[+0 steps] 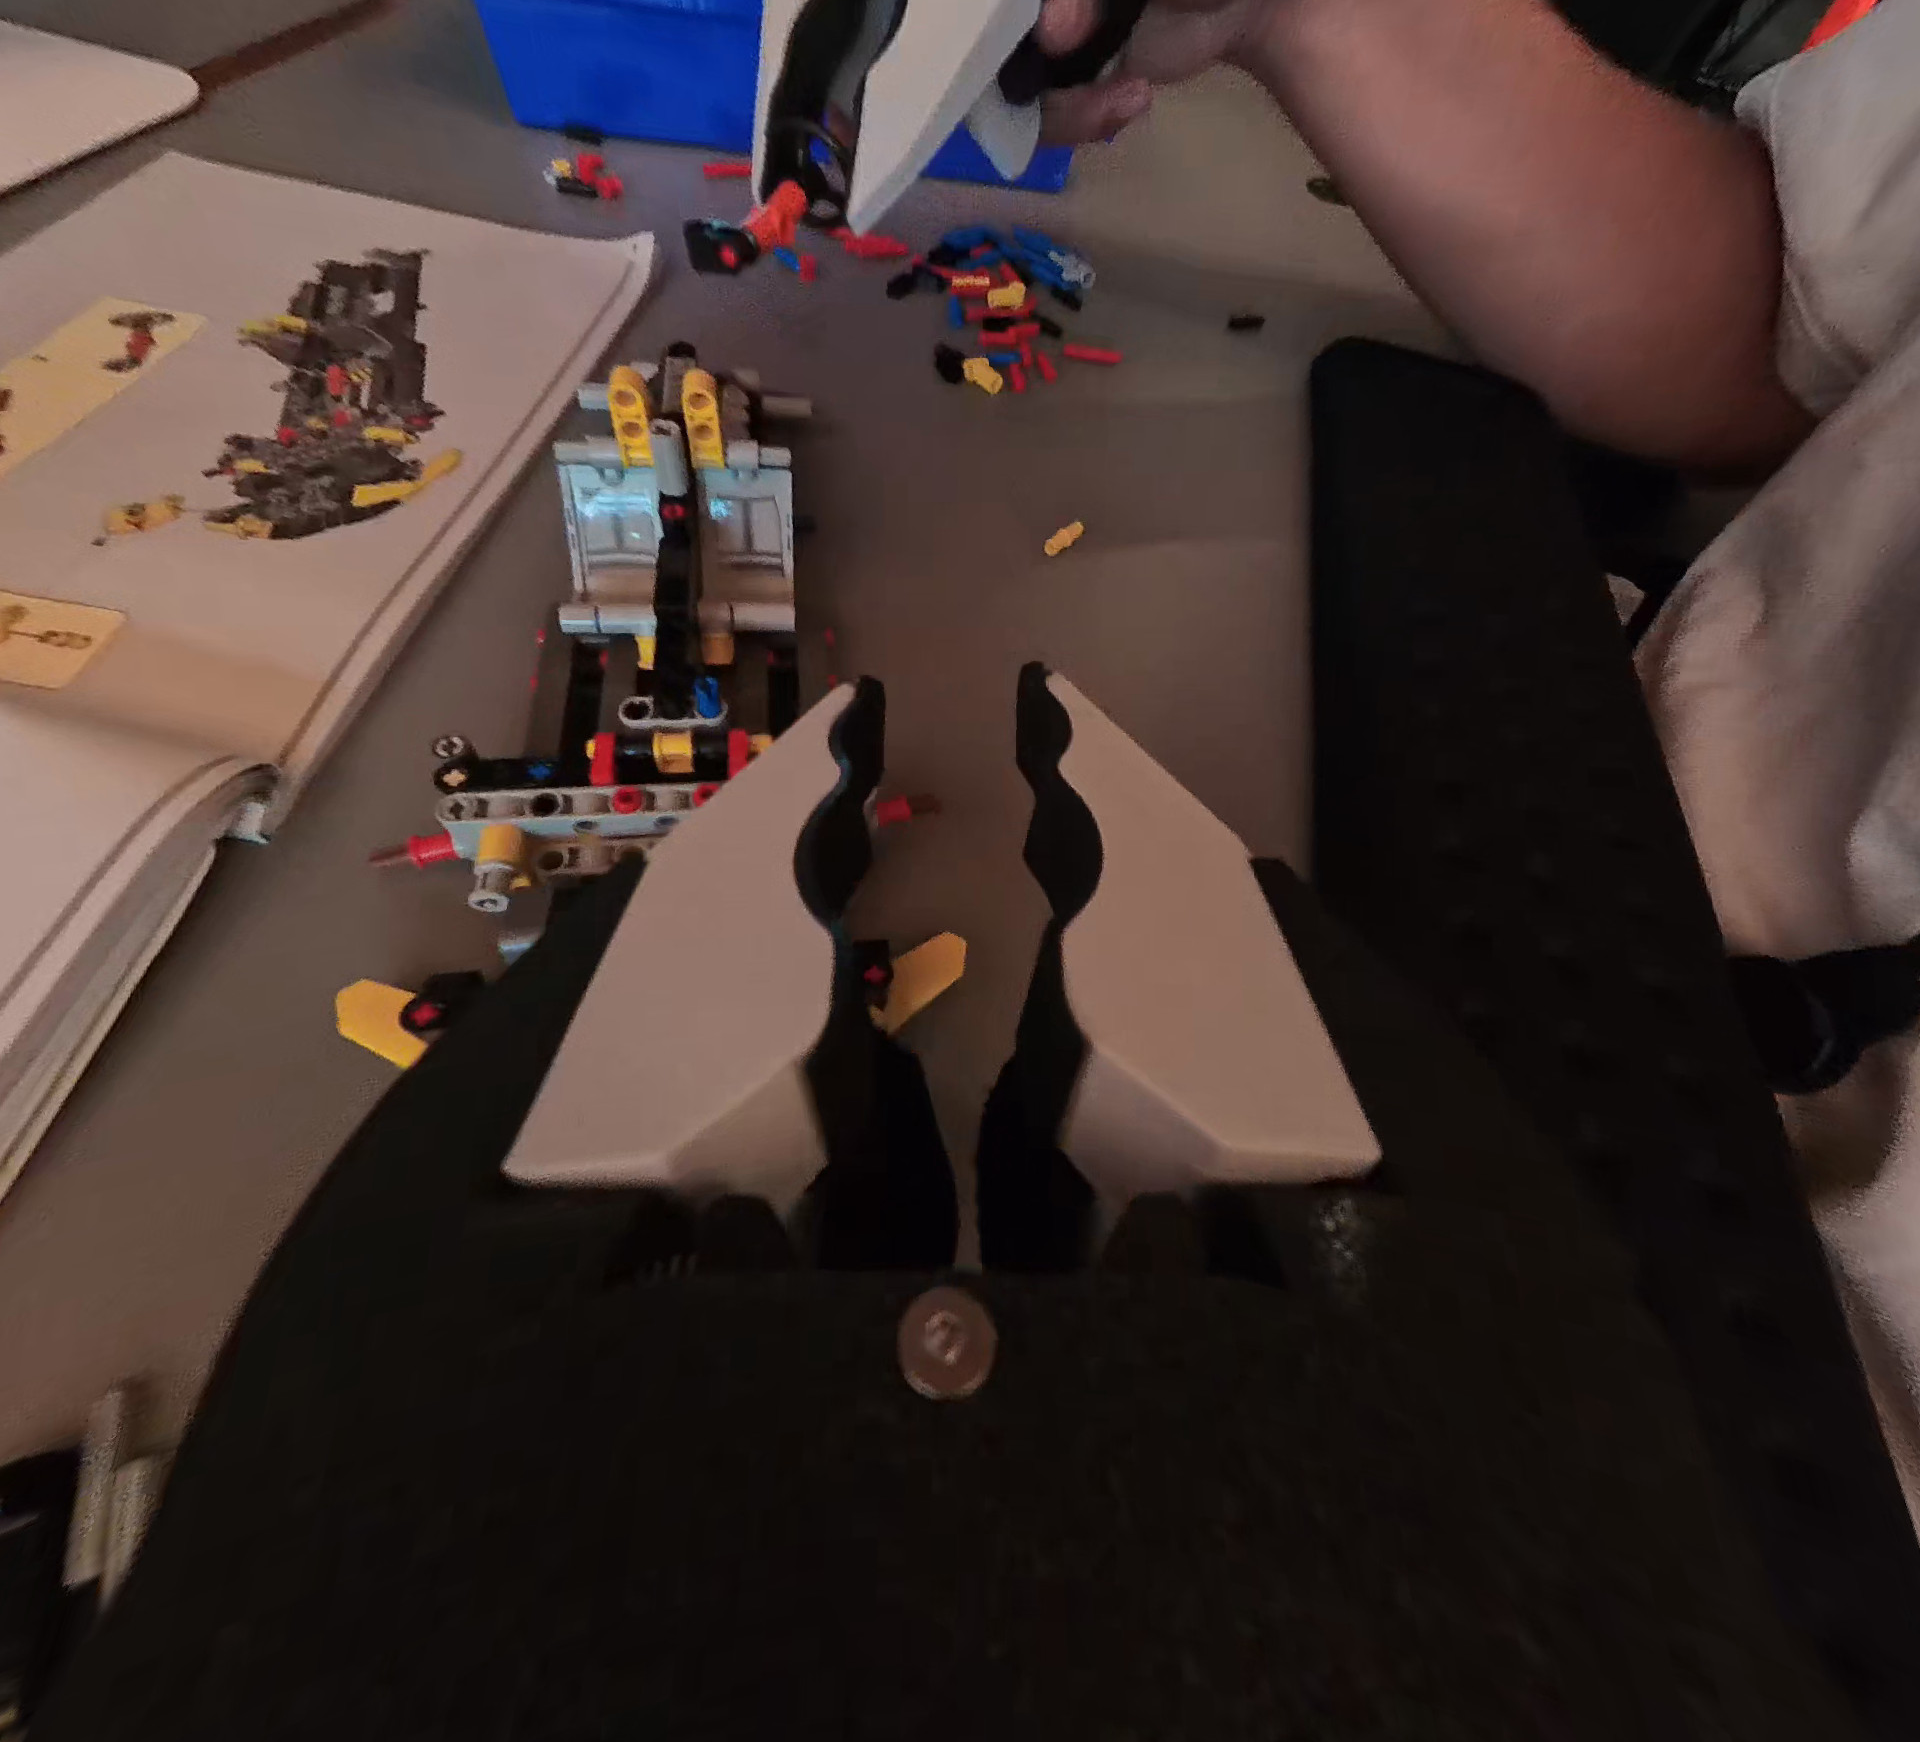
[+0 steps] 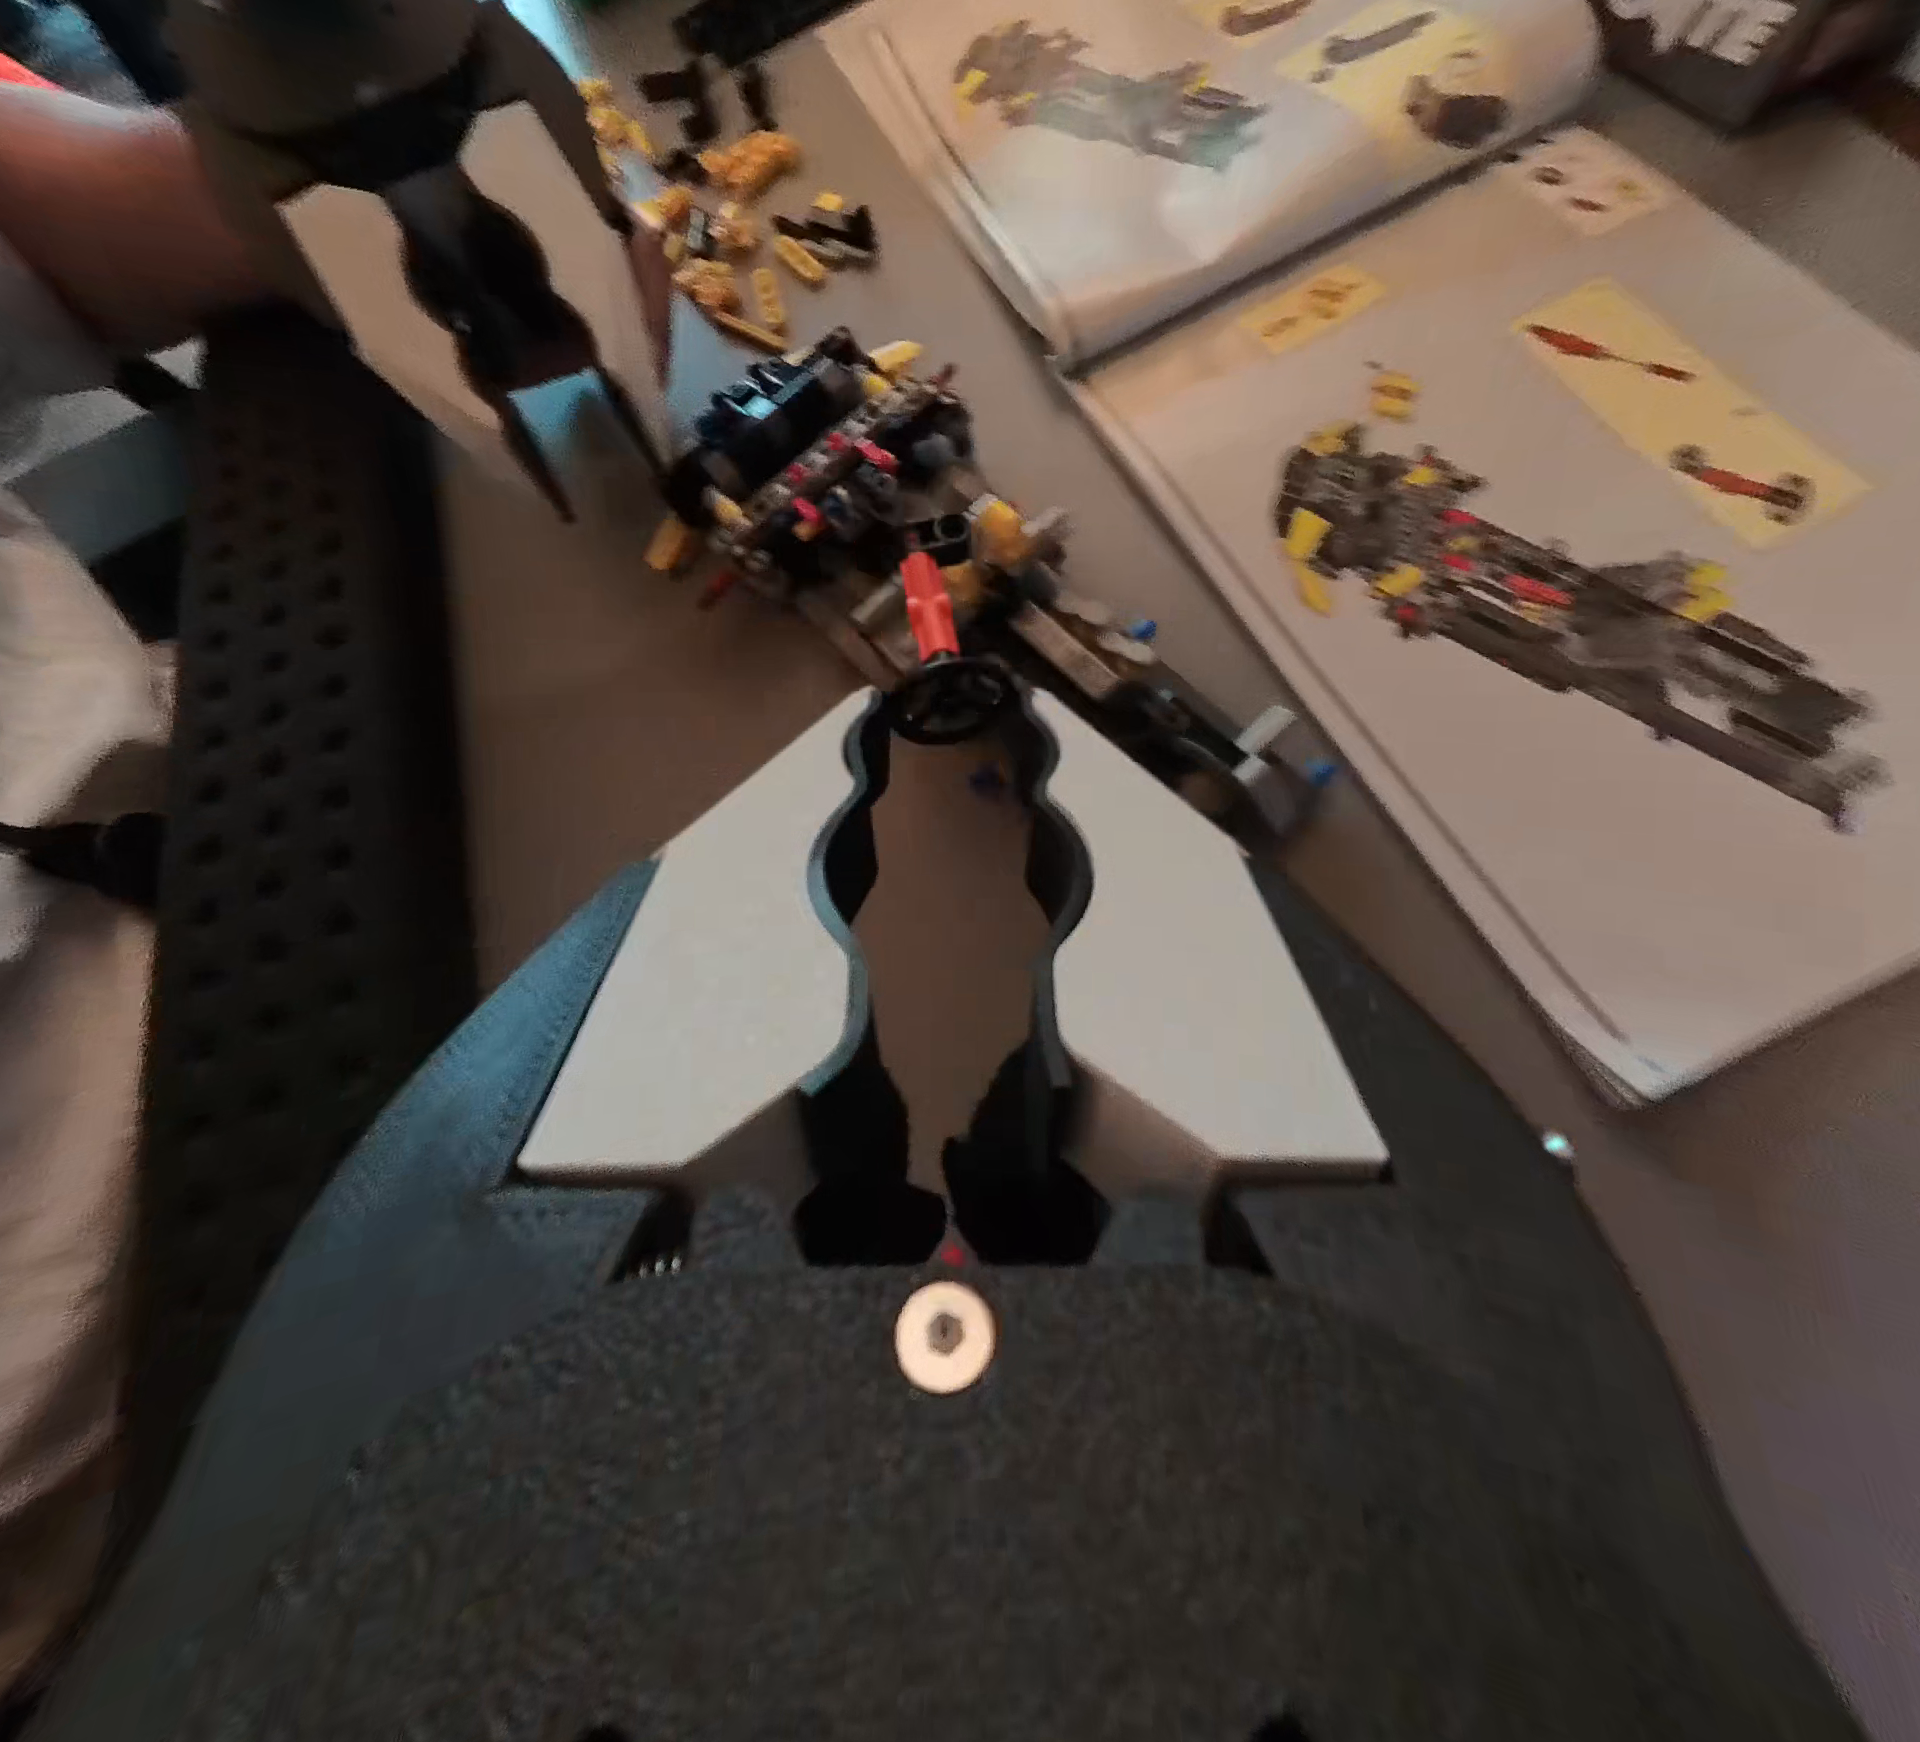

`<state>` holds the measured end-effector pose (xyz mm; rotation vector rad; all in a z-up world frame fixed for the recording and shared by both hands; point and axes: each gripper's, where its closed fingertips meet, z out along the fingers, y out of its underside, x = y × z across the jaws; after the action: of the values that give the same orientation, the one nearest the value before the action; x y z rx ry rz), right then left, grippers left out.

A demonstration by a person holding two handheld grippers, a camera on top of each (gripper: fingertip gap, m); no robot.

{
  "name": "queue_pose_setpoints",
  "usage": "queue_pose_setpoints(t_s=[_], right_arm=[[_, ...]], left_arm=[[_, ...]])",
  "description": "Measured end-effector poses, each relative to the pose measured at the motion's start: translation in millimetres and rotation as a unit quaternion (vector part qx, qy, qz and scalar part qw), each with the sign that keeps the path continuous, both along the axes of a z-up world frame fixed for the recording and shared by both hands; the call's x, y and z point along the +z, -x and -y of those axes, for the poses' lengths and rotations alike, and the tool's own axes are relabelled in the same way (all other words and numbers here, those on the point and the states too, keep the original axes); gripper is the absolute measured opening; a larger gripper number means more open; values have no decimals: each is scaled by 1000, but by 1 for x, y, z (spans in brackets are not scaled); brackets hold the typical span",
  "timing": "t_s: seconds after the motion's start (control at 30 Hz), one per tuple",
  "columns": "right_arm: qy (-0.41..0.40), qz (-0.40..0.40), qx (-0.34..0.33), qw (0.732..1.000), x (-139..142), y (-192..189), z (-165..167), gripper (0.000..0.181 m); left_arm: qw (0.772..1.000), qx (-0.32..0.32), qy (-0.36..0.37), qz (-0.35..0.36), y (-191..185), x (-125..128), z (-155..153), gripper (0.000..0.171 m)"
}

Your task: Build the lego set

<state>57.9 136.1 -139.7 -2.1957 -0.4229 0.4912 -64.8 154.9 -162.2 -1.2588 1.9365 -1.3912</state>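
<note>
Lego model (image 1: 665, 622) lies at 11 o'clock of the released left gripper (image 1: 951, 684); right gripper (image 2: 948, 705) grasps a black wheel piece (image 2: 945, 705) (red axle attached).

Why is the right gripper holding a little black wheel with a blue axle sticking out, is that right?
Almost. The right gripper does hold the small black wheel, but the plastic axle sticking out is red, not blue, as the right wrist view shows.

Open left tongs (image 1: 948, 690) above lego chassis (image 1: 665, 612).
</note>
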Motion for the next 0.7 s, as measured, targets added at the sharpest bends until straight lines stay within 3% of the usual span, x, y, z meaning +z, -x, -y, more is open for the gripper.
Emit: queue_pose_setpoints(t_s=[0.13,0.5,0.57,0.7], right_arm=[[11,37,-5,999,-5,-12,6,23],[45,36,63,996,-22,20,11,23],[64,17,105,992,-26,42,18,23],[78,55,193,976,-48,84,27,23]], left_arm=[[1000,-3,24,-20,1,-2,0,25],[996,-18,77,-50,6,5,-3,24],[995,-34,70,-64,10,0,-1,24],[994,-54,51,-81,16,-8,2,24]])
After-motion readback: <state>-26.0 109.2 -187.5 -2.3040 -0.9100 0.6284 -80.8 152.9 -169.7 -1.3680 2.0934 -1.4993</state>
